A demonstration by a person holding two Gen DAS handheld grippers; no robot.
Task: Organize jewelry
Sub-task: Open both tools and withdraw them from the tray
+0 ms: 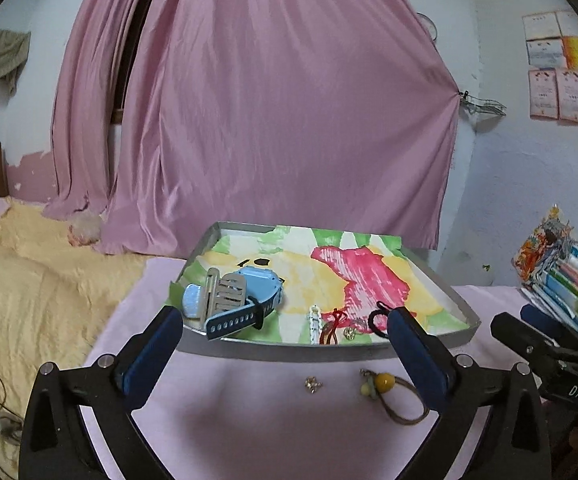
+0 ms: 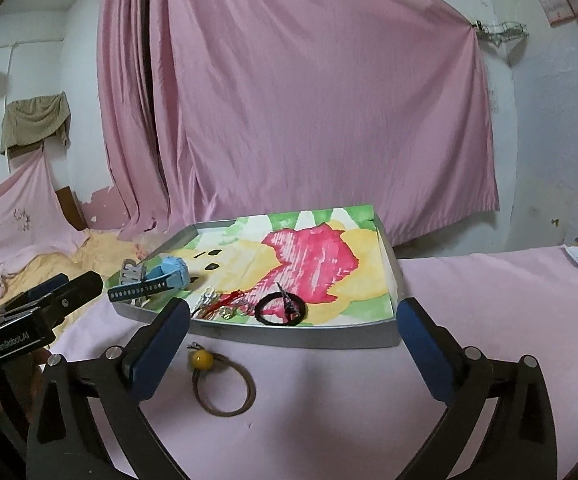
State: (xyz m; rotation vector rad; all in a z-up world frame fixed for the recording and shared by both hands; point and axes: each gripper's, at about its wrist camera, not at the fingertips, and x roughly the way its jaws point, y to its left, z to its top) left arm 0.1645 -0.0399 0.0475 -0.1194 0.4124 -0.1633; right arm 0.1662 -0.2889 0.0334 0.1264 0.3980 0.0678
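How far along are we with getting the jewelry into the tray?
Mostly done. In the tray already: the blue watch, a black hair tie, and red cord and small charms. Nothing is in hand: the left hand-held gripper and right hand-held gripper are both open and empty. Left on the pink cloth: the yellow-bead hair tie and a small metal charm.

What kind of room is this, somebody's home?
Most likely a bedroom in a home. A big pink curtain hangs behind the table, a rumpled yellow blanket lies to one side, and certificates are stuck on the white wall. A tray of jewelry sits on a pink tablecloth.
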